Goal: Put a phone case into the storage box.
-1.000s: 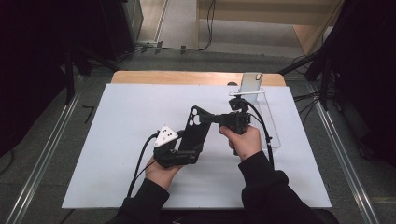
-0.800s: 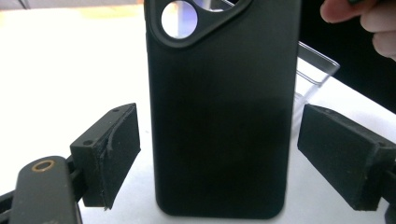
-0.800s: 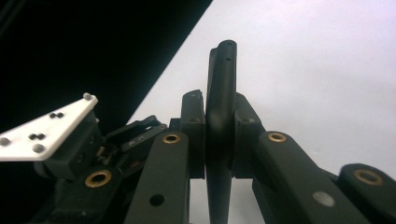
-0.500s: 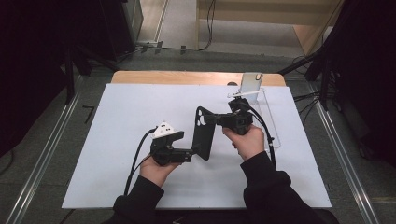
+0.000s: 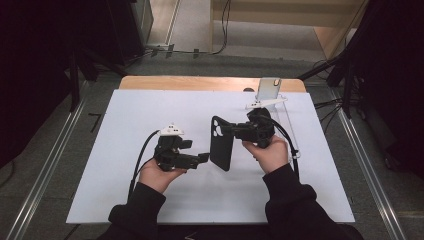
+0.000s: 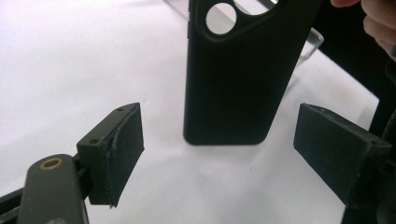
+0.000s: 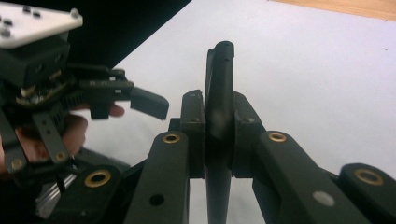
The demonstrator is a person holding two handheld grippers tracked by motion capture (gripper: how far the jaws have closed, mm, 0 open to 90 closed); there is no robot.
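Holding the phone case (image 5: 221,150) edge-up above the worktop (image 5: 125,115) centre, clamped in my right gripper (image 5: 234,131); my left gripper (image 5: 202,159) stands wide beside its lower end, so next I close on that end

The left gripper view cuts off the top of the black phone case (image 6: 238,79), and the right gripper (image 7: 218,140) hides the case's lower edge.
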